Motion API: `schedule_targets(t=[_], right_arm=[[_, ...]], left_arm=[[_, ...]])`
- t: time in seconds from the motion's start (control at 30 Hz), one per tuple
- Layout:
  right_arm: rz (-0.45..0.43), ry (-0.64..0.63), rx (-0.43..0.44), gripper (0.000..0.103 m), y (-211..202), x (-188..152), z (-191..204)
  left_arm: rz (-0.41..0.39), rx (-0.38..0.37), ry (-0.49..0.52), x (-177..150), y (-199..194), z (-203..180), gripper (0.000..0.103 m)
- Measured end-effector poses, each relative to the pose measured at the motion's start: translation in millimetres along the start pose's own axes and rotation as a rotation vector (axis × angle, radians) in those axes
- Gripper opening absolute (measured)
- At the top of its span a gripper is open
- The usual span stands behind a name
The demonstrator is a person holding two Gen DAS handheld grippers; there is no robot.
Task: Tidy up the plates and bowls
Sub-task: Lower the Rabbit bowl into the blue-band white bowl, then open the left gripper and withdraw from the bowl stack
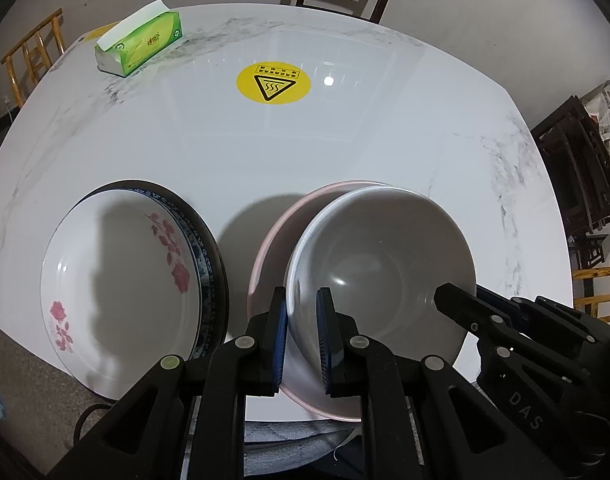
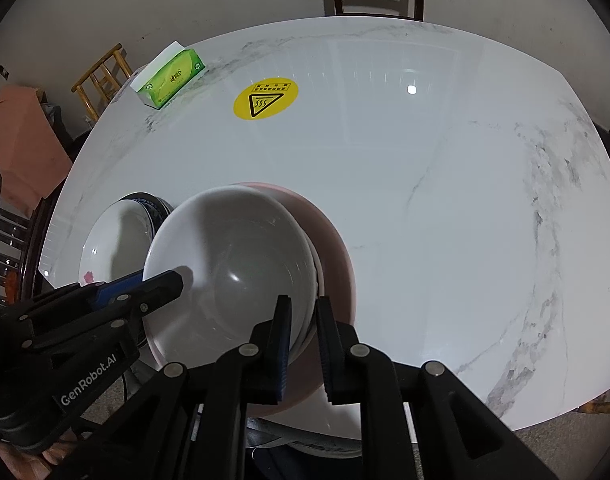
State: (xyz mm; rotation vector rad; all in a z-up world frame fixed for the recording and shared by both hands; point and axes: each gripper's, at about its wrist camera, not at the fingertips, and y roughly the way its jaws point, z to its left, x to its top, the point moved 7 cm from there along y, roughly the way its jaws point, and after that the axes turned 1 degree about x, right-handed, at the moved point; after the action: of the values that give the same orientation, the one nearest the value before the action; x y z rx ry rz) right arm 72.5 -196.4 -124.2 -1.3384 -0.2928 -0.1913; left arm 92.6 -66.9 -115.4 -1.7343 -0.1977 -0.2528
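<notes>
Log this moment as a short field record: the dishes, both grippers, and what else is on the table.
white bowl: sits inside the pink bowl, near table edge
left gripper: shut on white bowl's near rim
right gripper: shut on white bowl's rim, opposite side
plate stack: rose-patterned plate on top of a blue-rimmed plate, left of the bowls
table: white marble
other items: green tissue box, yellow warning sticker
</notes>
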Motion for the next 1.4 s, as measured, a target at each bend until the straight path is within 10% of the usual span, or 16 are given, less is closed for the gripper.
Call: schedule_targets(t=[1.4], right_arm=[[-0.161,0.010,-0.006,0.029,-47,-5,-2]], left_arm=[[-0.203,0.040,0.014,-3,-55,14,0.045]])
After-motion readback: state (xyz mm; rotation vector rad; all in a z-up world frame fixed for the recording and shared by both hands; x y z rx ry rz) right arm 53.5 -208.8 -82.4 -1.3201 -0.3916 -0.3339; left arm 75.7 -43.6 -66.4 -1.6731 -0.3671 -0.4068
